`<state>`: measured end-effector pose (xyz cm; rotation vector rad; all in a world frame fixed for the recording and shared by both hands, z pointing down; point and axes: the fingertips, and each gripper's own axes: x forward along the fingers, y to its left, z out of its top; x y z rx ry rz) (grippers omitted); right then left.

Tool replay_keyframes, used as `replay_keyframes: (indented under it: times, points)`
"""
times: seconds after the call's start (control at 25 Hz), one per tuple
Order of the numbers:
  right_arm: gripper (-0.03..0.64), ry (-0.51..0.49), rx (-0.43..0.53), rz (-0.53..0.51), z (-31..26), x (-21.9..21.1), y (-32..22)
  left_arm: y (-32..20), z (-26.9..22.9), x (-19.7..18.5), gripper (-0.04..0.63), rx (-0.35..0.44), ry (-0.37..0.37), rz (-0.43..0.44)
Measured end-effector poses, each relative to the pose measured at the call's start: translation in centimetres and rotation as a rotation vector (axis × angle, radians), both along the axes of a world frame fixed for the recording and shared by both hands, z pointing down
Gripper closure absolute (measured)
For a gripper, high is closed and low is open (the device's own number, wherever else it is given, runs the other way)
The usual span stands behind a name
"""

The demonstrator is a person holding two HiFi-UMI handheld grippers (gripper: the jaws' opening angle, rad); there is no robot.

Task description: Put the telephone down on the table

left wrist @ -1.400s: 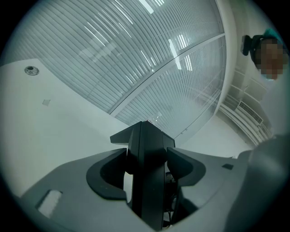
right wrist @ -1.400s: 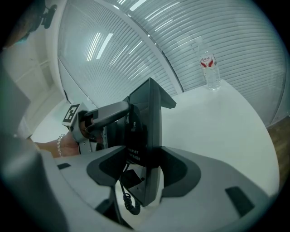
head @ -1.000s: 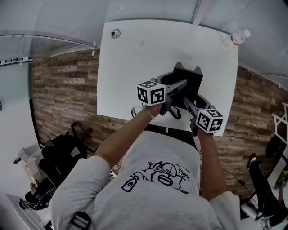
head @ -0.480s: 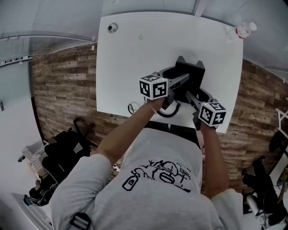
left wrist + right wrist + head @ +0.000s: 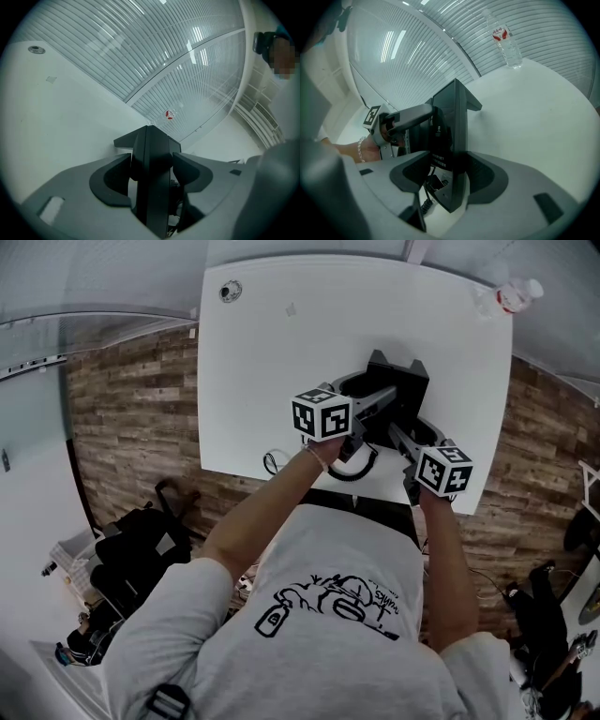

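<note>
A black telephone (image 5: 396, 390) stands on edge just above the white table (image 5: 281, 362), near its front right part. My left gripper (image 5: 373, 407) is shut on the telephone's left side, and in the left gripper view the telephone (image 5: 151, 154) fills the gap of the left gripper (image 5: 152, 164). My right gripper (image 5: 401, 435) is shut on its near right side; the right gripper view shows the telephone (image 5: 452, 126) wedged in the right gripper (image 5: 452, 173). A coiled cord (image 5: 361, 465) hangs below. Whether the telephone touches the table is hidden.
A water bottle (image 5: 511, 298) stands at the table's far right corner, the same bottle (image 5: 506, 40) showing beyond the telephone. A round grommet (image 5: 229, 291) sits at the far left corner. Ribbed translucent walls close in behind the table. The table's front edge lies just under my hands.
Both grippers have sunk a little towards the table with the telephone still between them. Their grip has not changed.
</note>
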<state>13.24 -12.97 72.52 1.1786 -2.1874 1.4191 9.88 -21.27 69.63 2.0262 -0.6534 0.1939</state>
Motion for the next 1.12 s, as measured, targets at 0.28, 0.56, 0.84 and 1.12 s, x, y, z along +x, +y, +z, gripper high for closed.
replay_keyframes:
  times: [0.28,0.56,0.84,1.12]
  points:
    - [0.394,-0.017,0.0,0.008,0.4,0.1,-0.3,-0.3,0.6,0.1,0.324,-0.005,-0.007,-0.01]
    - [0.394,-0.021,0.002,0.012,0.6,0.1,-0.3,-0.3,0.7,0.1,0.324,-0.007,-0.013,-0.011]
    - [0.389,0.0,0.039,0.011,-0.2,0.2,-0.4,0.1,0.6,-0.1,0.297,0.027,-0.112,0.01]
    - [0.387,0.074,0.074,0.044,-2.0,2.0,-0.1,1.3,-1.1,-1.7,0.272,0.046,-0.175,-0.009]
